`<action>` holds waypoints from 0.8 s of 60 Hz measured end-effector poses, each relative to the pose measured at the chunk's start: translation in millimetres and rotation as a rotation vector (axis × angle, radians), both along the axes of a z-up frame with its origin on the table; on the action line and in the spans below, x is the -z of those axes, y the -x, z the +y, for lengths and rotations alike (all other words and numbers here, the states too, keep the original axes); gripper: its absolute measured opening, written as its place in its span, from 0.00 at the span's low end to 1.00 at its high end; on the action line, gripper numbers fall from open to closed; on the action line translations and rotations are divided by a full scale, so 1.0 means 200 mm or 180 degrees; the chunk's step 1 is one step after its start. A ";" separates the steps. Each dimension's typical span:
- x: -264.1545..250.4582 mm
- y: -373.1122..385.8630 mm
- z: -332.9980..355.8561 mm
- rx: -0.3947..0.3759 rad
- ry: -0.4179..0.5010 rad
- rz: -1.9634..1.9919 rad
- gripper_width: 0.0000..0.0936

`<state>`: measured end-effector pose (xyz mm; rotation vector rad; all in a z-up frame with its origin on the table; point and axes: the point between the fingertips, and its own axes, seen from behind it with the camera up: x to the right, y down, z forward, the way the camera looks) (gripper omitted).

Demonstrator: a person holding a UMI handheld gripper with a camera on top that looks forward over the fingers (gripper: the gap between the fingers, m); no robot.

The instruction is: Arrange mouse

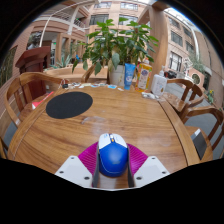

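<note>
My claw clamped on blue-and-white computer mouse, held above round wooden surface. Black round mousepad well ahead. Risk: smooth shell slips from pads, drops short.

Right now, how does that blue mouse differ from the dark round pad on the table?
The mouse is blue, domed and gripped between the jaws; the mouse pad is black, flat and lies free, beyond the jaws. The mouse is oval; the pad is a wider circle. Both sit over the wooden table.
</note>
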<state>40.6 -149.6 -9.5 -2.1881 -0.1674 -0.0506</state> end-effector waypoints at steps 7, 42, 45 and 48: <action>0.00 -0.01 -0.01 0.0128 0.0036 0.0026 0.41; -1.01 0.55 0.86 0.0282 -0.1000 0.0424 0.41; -0.88 0.69 0.92 0.0176 -0.0836 0.0431 0.41; -0.71 0.82 0.95 0.0117 -0.0666 0.0387 0.41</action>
